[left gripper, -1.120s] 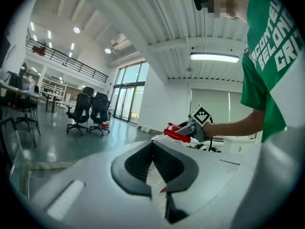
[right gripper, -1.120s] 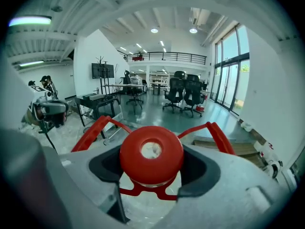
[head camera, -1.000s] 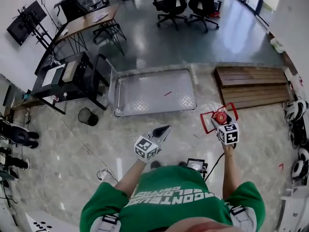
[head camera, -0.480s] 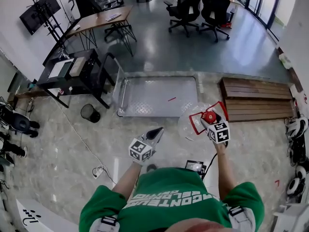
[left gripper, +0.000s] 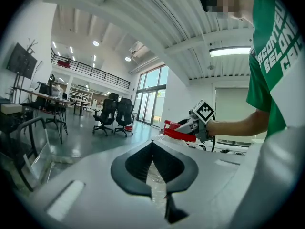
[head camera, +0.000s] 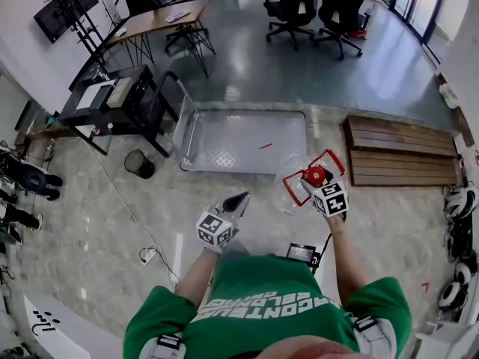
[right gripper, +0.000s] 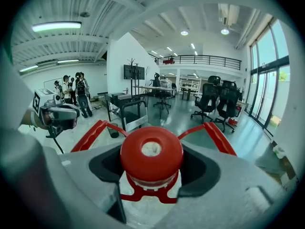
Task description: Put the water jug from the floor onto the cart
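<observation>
Red-capped water jug (right gripper: 151, 157) hangs clamped at neck in right gripper (right gripper: 151, 174) jaws. Clear thin plastic, likely light, slick, swingy; neck under cap is best hold. Left gripper (left gripper: 152, 149) jaws closed, empty.

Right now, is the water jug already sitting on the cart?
No, the right gripper holds the water jug by its red-capped neck, off the cart.

Wood pallet (head camera: 400, 152) at rt, black bin (head camera: 140, 164) nr black table (head camera: 111, 102), office chairs (head camera: 292, 7) at back.
</observation>
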